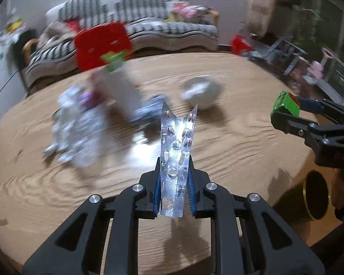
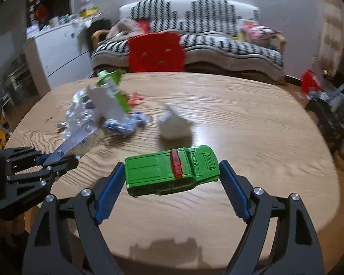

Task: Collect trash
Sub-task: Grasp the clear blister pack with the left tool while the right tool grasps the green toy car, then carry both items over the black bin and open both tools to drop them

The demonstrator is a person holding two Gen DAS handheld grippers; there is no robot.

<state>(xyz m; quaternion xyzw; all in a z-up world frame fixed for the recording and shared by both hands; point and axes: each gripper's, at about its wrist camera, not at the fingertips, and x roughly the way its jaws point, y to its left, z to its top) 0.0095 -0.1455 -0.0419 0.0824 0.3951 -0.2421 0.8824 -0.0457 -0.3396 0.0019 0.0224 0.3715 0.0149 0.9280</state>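
My left gripper (image 1: 174, 160) is shut on an empty silver pill blister pack (image 1: 177, 151) and holds it above the round wooden table (image 1: 240, 151). The pack also shows in the right wrist view (image 2: 76, 141), held by the left gripper (image 2: 57, 158). My right gripper (image 2: 170, 171) is shut on a green toy car (image 2: 170, 169), gripped by its ends above the table; it shows in the left wrist view (image 1: 286, 106). On the table lie a crumpled white tissue (image 2: 175, 123), a white and green carton (image 2: 110, 98), crumpled foil wrappers (image 2: 76, 112) and a blue wrapper (image 2: 126, 123).
A dark round bin with a gold rim (image 1: 314, 197) stands off the table's right edge. A red chair (image 2: 156, 52) stands behind the table, with a striped sofa (image 2: 195, 36) beyond it. A white cabinet (image 2: 57, 48) is at the left.
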